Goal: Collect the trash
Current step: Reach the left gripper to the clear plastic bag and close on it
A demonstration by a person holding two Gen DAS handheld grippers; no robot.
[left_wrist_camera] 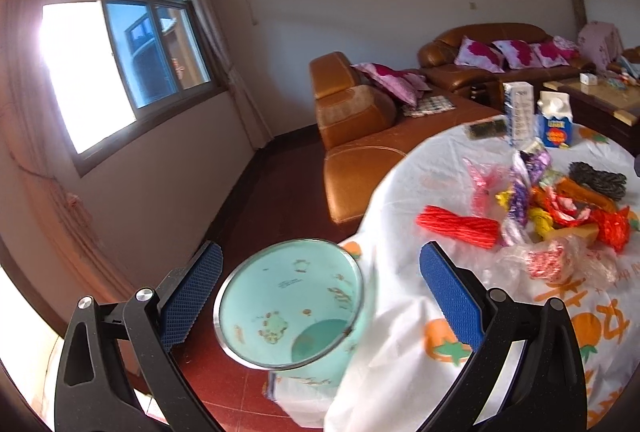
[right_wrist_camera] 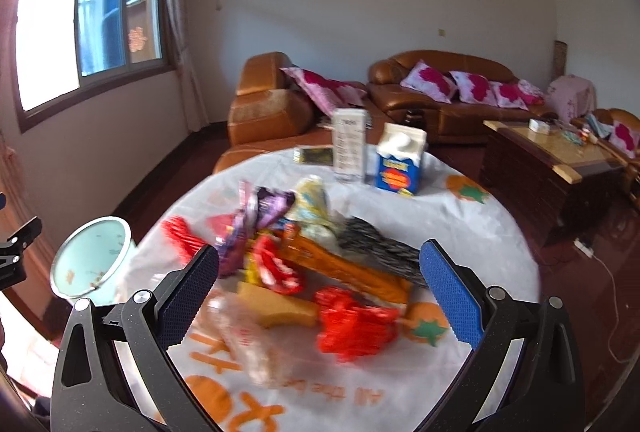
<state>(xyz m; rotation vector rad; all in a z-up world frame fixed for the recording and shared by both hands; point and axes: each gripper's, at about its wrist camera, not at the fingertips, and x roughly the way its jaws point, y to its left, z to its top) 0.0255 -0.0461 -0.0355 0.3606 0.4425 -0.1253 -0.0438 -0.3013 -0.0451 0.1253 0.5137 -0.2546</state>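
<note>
Trash (right_wrist_camera: 320, 272) is heaped near the middle of a round tabletop (right_wrist_camera: 460, 216) covered by a white cloth printed with orange fruit. The heap is made up of crumpled wrappers: a red one (right_wrist_camera: 352, 324) toward the near edge, a purple one (right_wrist_camera: 260, 216) toward the far side, a clear plastic bag (right_wrist_camera: 248, 344) at the near left, and a dark patterned packet (right_wrist_camera: 380, 248) on the right. Two cartons, one white (right_wrist_camera: 350, 144) and one blue (right_wrist_camera: 400, 164), are seen upright at the far edge. A pale green bin (left_wrist_camera: 288, 304) is seen just off the left edge of the tabletop, its mouth tilted toward the left wrist camera.

The left gripper (left_wrist_camera: 320, 296) is spread wide, with the bin's rim between its jaws but not clamped. The right gripper (right_wrist_camera: 320, 296) is likewise wide and empty above the near part of the heap.

The wrappers are judged to be light, thin and crinkly, likely to slip or spring back; a hold is best taken on a bunched fold rather than a flat face. The cartons are judged stiffer and best gripped across their narrow sides.
</note>
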